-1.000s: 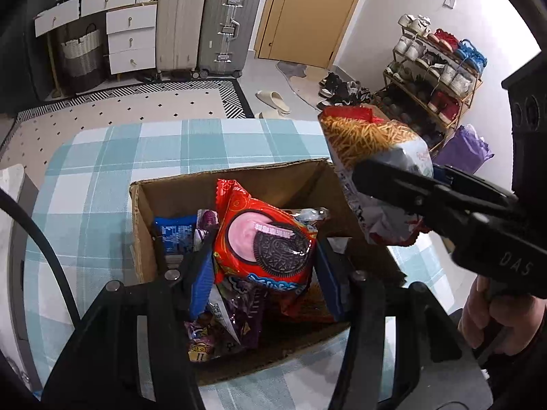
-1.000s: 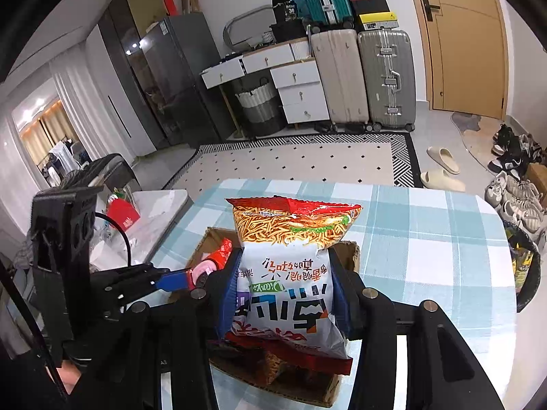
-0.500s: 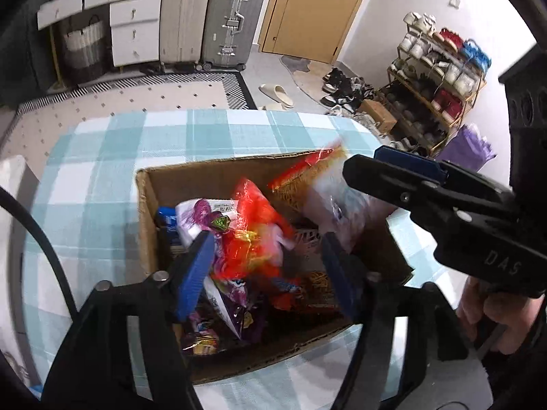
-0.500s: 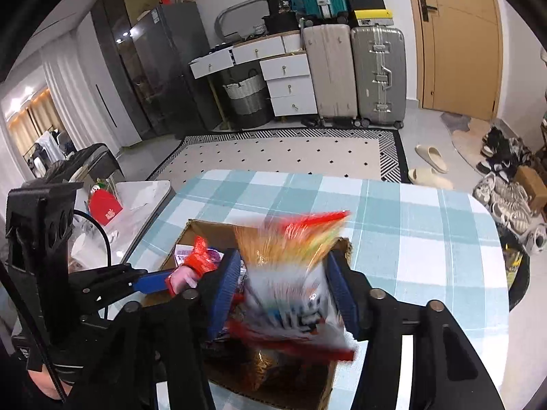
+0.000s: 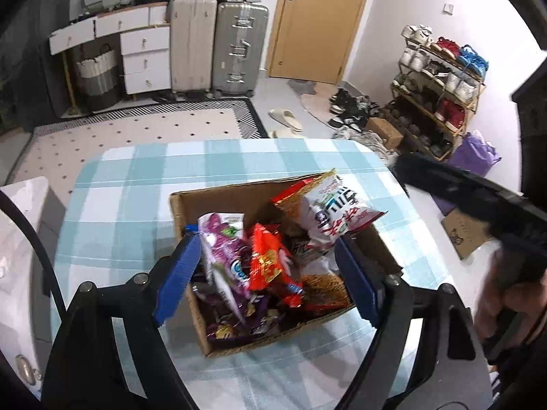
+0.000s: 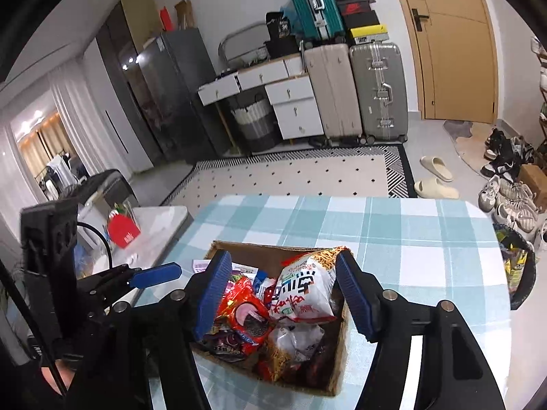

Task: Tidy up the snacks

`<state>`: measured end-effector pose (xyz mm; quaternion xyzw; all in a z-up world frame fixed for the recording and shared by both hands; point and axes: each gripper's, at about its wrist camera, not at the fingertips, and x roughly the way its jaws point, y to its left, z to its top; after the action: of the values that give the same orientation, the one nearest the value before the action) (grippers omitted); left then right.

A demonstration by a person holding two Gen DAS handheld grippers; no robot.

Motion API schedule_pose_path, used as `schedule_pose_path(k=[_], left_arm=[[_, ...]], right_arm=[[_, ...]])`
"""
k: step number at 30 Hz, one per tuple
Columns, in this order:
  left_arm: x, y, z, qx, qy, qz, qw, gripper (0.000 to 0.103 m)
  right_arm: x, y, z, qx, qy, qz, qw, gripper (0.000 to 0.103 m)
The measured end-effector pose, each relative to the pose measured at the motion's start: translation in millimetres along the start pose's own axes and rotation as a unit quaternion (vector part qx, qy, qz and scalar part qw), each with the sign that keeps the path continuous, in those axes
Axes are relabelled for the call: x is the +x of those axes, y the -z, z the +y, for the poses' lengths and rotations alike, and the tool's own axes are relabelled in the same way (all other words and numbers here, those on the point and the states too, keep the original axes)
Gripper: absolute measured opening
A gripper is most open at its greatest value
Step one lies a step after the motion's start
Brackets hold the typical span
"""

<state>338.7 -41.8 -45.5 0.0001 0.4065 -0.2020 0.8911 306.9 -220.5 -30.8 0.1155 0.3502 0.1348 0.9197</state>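
A brown cardboard box (image 5: 239,193) (image 6: 336,367) full of snack packs sits on the checked tablecloth. The red cookie pack (image 5: 270,263) (image 6: 244,314) lies on the pile inside, beside a purple pack (image 5: 222,249). The white and red noodle-snack bag (image 5: 331,212) (image 6: 302,290) leans on the box's far right corner. My left gripper (image 5: 266,278) hovers over the box, its jaws opening, pads clear of the packs. My right gripper (image 6: 283,295) is above the box too, its jaws opening, nothing pressed between the pads.
The table (image 5: 136,177) has a rounded far edge with floor beyond. A white side table (image 6: 154,229) with a red item stands to the left. Suitcases (image 5: 215,44) and a shoe rack (image 5: 441,85) line the walls. A hand (image 5: 502,300) holds the right gripper's handle.
Both grippers let go: the cookie pack dropped from the left one and the noodle-snack bag from the right one into the box. Both jaws widened and both grippers drew back and up.
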Motion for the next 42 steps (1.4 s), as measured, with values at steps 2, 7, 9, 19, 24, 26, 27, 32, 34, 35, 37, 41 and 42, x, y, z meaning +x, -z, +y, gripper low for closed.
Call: schedule_pose_path(k=[2,7,9,19,24,26,27,32,34,35,37,41,42], left_arm=[[-10,4,1,-0.004,0.002,-0.013,0.9999,0.079],[-42,12,-3,-0.010,-0.002,-0.039,0.9992,0.079],[-57,16,-6,-0.006,-0.013,-0.053,0.9985,0.080],[-128,48,-15,0.022,-0.041,-0.109,0.9930,0.084],[-157,71,-13,0.023,-0.058,-0.129,0.9897,0.087],[-167,79,-12,0.021,-0.065,-0.137,0.9882,0.097],[-173,84,-11,0.018,-0.068,-0.142,0.9874,0.102],[-200,105,-11,0.016,-0.079,-0.170,0.9821,0.103],[-209,115,-14,0.023,-0.088,-0.186,0.9783,0.103],[-214,121,-16,0.026,-0.094,-0.192,0.9765,0.103],[-221,132,-20,0.034,-0.107,-0.203,0.9728,0.103],[-219,152,-32,0.062,-0.136,-0.213,0.9657,0.103],[-216,157,-34,0.067,-0.142,-0.211,0.9646,0.103]], right_arm=[[-16,2,-2,0.013,0.000,-0.008,1.000,0.070],[-59,10,6,-0.002,0.009,-0.042,0.999,0.078],[-74,15,8,-0.005,0.004,-0.054,0.999,0.083],[-140,56,28,-0.013,0.027,-0.100,0.995,0.099],[-165,80,38,-0.033,0.039,-0.129,0.990,0.102],[-175,91,39,-0.034,0.045,-0.141,0.988,0.102],[-178,96,39,-0.032,0.044,-0.142,0.988,0.102],[-185,127,37,-0.067,0.058,-0.155,0.984,0.102],[-184,143,36,-0.090,0.079,-0.163,0.979,0.102],[-183,148,35,-0.093,0.079,-0.164,0.979,0.102],[-182,161,30,-0.095,0.073,-0.166,0.979,0.102],[-177,182,21,-0.093,0.067,-0.169,0.979,0.102],[-175,188,20,-0.094,0.069,-0.170,0.979,0.102]])
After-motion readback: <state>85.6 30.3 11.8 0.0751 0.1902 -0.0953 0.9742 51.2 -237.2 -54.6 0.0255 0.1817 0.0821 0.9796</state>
